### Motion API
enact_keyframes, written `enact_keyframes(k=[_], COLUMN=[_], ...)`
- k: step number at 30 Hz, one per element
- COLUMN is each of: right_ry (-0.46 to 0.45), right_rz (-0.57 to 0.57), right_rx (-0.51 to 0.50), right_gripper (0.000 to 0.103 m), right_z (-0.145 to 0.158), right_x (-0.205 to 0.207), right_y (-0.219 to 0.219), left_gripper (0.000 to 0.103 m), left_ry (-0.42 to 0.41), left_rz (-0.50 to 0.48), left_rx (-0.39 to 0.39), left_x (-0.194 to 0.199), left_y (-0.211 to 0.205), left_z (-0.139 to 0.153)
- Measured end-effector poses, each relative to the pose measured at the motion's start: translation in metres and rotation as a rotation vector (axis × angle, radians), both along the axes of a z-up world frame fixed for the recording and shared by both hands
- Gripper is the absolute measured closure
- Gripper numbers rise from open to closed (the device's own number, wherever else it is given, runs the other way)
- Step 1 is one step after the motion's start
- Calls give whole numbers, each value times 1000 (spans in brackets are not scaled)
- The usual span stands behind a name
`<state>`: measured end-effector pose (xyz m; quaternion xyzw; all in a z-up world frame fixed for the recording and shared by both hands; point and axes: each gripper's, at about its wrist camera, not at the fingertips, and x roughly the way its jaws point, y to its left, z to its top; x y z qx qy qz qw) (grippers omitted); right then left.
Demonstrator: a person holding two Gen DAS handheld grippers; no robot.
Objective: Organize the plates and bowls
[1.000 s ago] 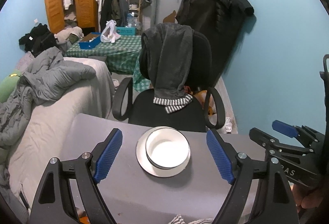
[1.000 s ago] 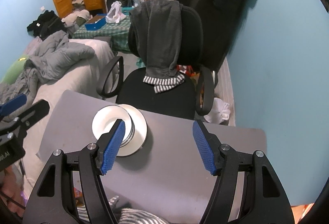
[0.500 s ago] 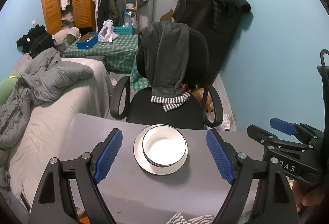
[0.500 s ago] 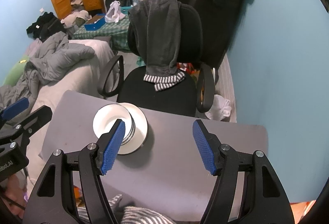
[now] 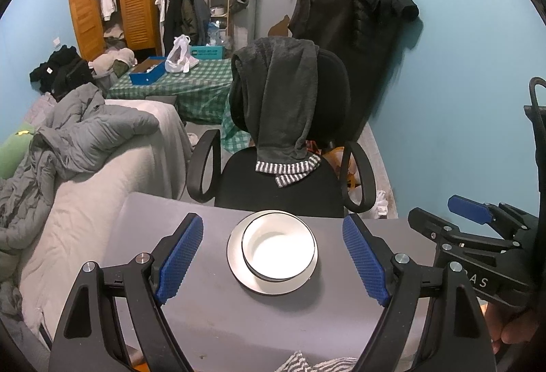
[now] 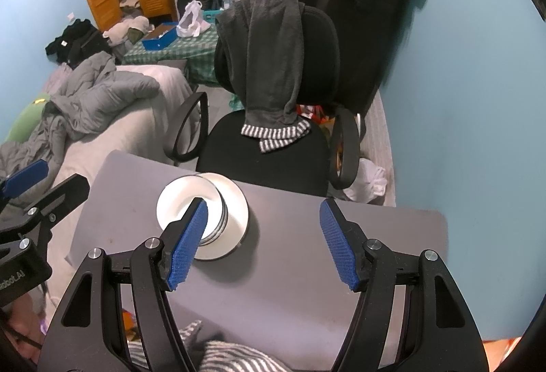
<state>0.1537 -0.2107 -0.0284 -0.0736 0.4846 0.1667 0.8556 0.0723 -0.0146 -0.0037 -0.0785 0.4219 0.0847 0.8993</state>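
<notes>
White bowl (image 5: 279, 244) sits in a white plate (image 5: 273, 283), stacked, near the far edge of my grey table (image 5: 239, 324). In the right wrist view the bowl looks like several nested. My left gripper (image 5: 273, 261) hangs above the table, jaws spread wide, the stack framed between them, untouched. My right gripper (image 6: 262, 240) is to the right of the stack, jaws spread, empty. Beyond the table: black office chair (image 5: 327, 92) with a dark grey garment (image 5: 279, 99) draped over its back.
</notes>
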Motion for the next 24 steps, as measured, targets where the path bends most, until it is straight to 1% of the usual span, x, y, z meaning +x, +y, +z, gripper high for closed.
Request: enact_keyframes(k=[6,16,24], right_ry=[0,4,10], right_rz=[3,3,1], right_rx=[0,4,6], right_gripper=[36,36,36], right_z=[1,1,-1], right_x=[1,1,0], right_y=[0,1,3], left_gripper=[18,18,18], left_ry=[5,24,36], left_rz=[-2,-29,-19], left_rx=[4,34,25], left_x=[3,7,6], left_y=[3,-3,0], left_z=[-1,-2,-2])
